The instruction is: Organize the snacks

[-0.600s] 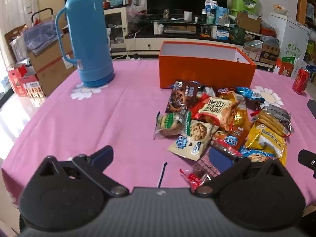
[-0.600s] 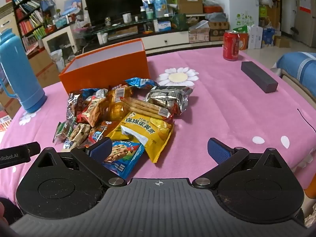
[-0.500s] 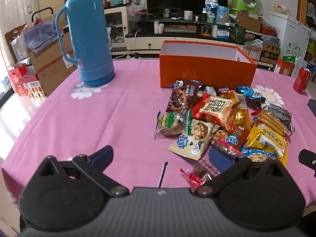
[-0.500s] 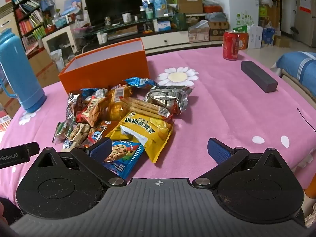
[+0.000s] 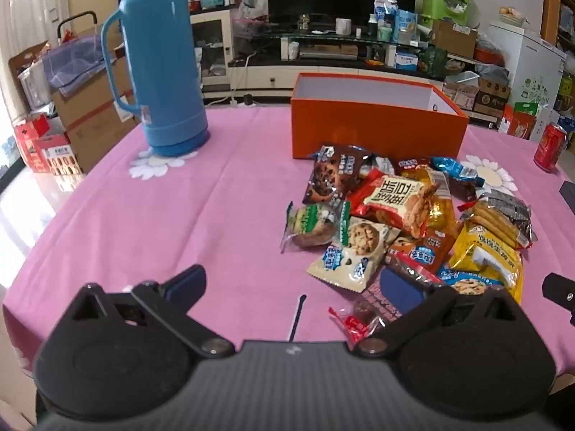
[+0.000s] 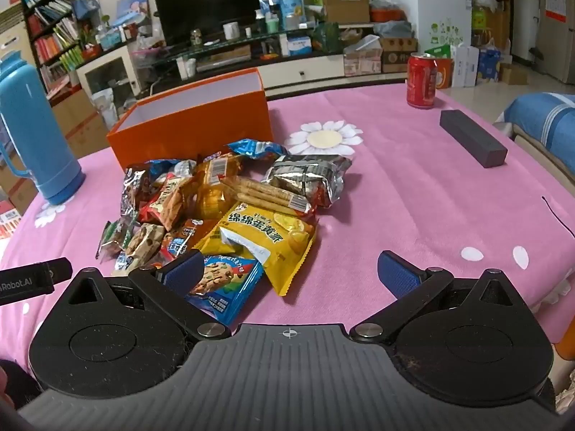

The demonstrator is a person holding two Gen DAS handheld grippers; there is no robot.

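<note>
- The snack packets (image 5: 406,222) lie in one loose heap on the pink cloth of the desk (image 5: 179,215), toward its near edge and just in front of the orange box (image 5: 377,129).
- The heap is mixed: a chocolate-cookie packet (image 5: 332,179) touches the box's front wall, a red packet (image 5: 395,201) overlaps it, and a yellow egg-yolk-pie packet (image 6: 266,240) and a blue cookie packet (image 6: 224,283) sit nearest the near edge.
- The orange box is open at the top and, as far as its pale inside shows, holds nothing. I judge the sorting has not begun, and every packet is left to move.
- The left gripper (image 5: 293,287) hangs over the near edge beside the heap, jaws wide apart and holding nothing; a small red-wrapped sweet (image 5: 354,323) lies by its right-hand jaw.
- The right gripper (image 6: 287,273) hangs over the heap's near side, jaws wide apart and empty; the blue cookie packet lies partly beneath one jaw.
- Farther out, a blue thermos (image 5: 161,61) stands toward the far left edge, a red can (image 6: 421,80) by the far right edge, and a dark block (image 6: 472,138) along the right side.
</note>
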